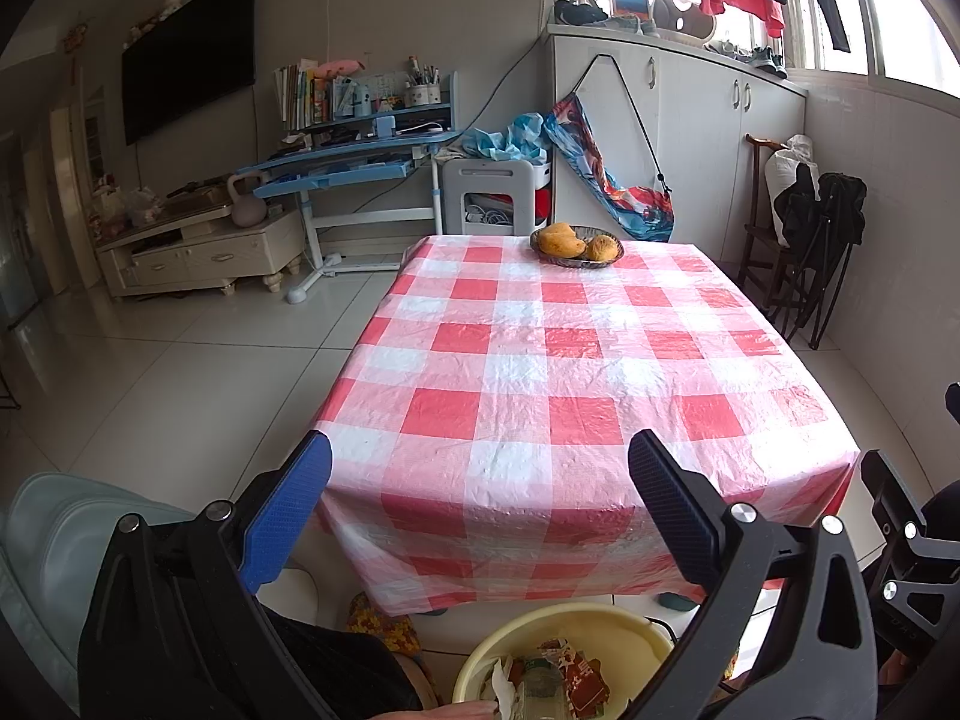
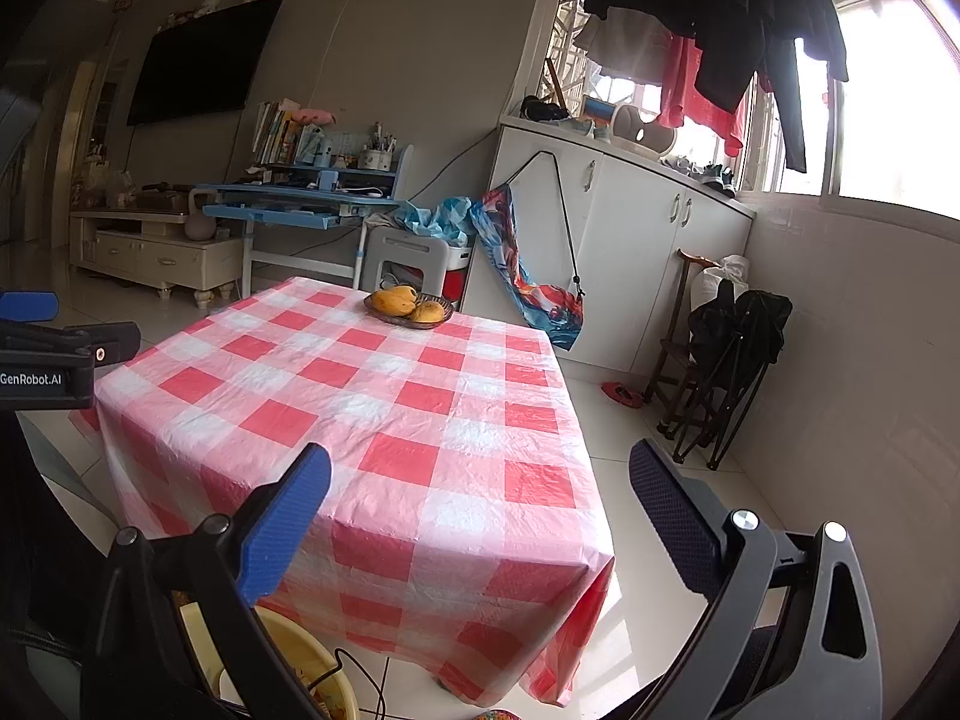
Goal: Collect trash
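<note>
A yellow basin (image 1: 624,630) sits on the floor below the table's near edge and holds trash (image 1: 558,681): crumpled paper, a red wrapper and a clear bottle. Its rim also shows in the right wrist view (image 2: 312,654). My left gripper (image 1: 480,498) is open and empty, held above the basin in front of the table. My right gripper (image 2: 480,504) is open and empty, held off the table's near right corner. The left gripper shows at the left edge of the right wrist view (image 2: 36,348).
The table (image 1: 540,360) has a red and white checked cloth, also in the right wrist view (image 2: 390,420). A dish of mangoes (image 1: 576,246) stands at its far end. A pale chair (image 1: 54,546) is at the left. Folded black chairs (image 2: 720,360) lean by the right wall.
</note>
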### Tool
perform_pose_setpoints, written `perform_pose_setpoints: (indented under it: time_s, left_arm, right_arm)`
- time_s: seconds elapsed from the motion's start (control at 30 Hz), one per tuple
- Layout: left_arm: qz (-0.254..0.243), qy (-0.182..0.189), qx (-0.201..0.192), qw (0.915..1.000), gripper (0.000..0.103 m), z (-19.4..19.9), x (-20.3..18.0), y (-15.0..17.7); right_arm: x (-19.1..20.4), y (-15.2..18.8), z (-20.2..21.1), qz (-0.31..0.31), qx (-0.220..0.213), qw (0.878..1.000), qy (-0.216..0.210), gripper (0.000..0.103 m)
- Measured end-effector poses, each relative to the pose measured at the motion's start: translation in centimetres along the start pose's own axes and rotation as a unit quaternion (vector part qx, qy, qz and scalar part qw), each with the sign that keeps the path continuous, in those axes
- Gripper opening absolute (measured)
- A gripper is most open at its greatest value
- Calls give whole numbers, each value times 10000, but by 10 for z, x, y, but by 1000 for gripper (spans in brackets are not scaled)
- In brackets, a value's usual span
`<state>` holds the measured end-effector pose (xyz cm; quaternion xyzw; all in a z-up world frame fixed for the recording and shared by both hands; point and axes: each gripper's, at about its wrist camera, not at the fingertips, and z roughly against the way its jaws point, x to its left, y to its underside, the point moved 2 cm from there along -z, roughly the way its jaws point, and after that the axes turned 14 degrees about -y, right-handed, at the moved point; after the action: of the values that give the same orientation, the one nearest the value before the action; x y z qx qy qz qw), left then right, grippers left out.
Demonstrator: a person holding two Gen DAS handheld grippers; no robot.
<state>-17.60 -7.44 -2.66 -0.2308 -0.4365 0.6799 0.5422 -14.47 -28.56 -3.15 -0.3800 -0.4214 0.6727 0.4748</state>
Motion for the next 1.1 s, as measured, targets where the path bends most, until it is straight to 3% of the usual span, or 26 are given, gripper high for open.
perform_pose_setpoints:
  time_s: [1.1]
  left_arm:
    - [-20,0,-9,10000,96,0,0,0]
  right_arm:
    - [1,2,-1,51,28,10000,-29,95]
